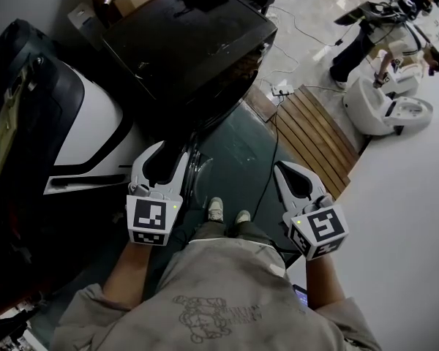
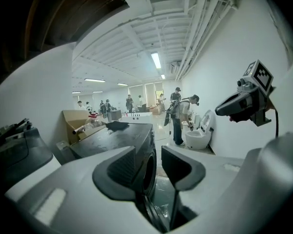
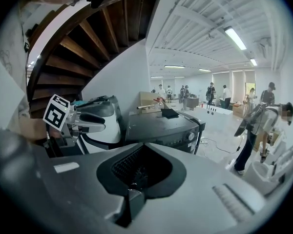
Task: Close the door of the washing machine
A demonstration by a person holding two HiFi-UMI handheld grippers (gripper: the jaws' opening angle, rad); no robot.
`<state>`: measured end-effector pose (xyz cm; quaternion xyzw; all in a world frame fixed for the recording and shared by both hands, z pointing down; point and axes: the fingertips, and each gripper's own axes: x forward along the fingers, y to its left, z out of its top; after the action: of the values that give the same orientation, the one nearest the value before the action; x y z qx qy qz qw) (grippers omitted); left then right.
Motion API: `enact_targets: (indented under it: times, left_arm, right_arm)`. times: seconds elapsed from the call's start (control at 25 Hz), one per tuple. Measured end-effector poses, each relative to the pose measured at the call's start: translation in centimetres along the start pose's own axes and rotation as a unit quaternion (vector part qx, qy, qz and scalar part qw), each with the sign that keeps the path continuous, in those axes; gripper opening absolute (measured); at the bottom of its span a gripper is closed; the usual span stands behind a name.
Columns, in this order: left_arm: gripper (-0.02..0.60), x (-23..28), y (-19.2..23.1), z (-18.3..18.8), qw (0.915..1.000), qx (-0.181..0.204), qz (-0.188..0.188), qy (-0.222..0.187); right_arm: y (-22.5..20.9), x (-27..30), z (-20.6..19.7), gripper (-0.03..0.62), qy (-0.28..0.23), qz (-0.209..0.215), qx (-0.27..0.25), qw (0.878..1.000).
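A black front-loading washing machine [image 1: 190,42] stands ahead of me, also seen in the left gripper view [image 2: 119,135] and the right gripper view [image 3: 161,128]. Its round glass door [image 1: 200,172] hangs open toward me. My left gripper [image 1: 172,152] is open, and the door's rim [image 2: 158,208] shows low between its two fingers without clear contact. My right gripper [image 1: 282,168] is shut on nothing and hangs in the air to the right of the door, over the floor. Each gripper shows in the other's view: the right gripper [image 2: 244,101] and the left gripper [image 3: 78,121].
A white and black rounded appliance [image 1: 88,130] stands close at the left. A wooden slatted platform [image 1: 314,134] and a cable lie on the floor to the right. White toilets [image 1: 388,108] and people stand further right. My shoes [image 1: 227,212] are just behind the door.
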<state>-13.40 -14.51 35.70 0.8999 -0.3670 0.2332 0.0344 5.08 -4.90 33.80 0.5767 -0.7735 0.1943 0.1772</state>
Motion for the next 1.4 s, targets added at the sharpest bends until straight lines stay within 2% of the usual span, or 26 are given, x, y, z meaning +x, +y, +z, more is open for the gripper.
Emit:
enact_targets:
  times: [0.08, 0.32, 0.6, 0.8, 0.96, 1.12, 1.28, 1.4]
  left_arm:
    - [0.163, -0.2, -0.1, 0.1, 1.0, 0.005, 0.005, 0.0]
    - [0.163, -0.5, 0.2, -0.7, 0.9994, -0.017, 0.025, 0.015]
    - [0.163, -1.1, 0.5, -1.1, 0.9953, -0.032, 0.084, 0.037]
    - [0.163, -1.5, 0.6, -1.5, 0.9884, -0.05, 0.132, 0.055]
    - [0.163, -1.5, 0.0, -1.9, 0.9832, -0.061, 0.156, 0.073]
    - [0.163, -1.0, -0.4, -3.0, 0.979, -0.078, 0.164, 0.092]
    - [0.163, -0.3, -0.8, -3.9, 0.9758, -0.13, 0.151, 0.09]
    - [0.163, 0.5, -0.4, -5.7, 0.975, -0.12, 0.143, 0.121]
  right_arm:
    - [-0.2, -0.2, 0.1, 0.028, 0.004, 0.001, -0.005, 1.0]
    - [-1.3, 0.2, 0.3, 0.028, 0.006, 0.017, -0.018, 1.0]
    - [-2.8, 2.4, 0.8, 0.028, 0.021, 0.081, -0.051, 0.995]
    - [-3.9, 4.5, 1.7, 0.028, 0.023, 0.13, -0.075, 0.988]
    - [-4.5, 5.7, 2.2, 0.028, 0.026, 0.165, -0.091, 0.982]
    - [-5.0, 6.8, 2.1, 0.028, 0.029, 0.19, -0.101, 0.976]
    - [-5.6, 8.1, 1.2, 0.028, 0.037, 0.194, -0.111, 0.974]
    - [-6.0, 9.2, -0.1, 0.028, 0.052, 0.189, -0.12, 0.973]
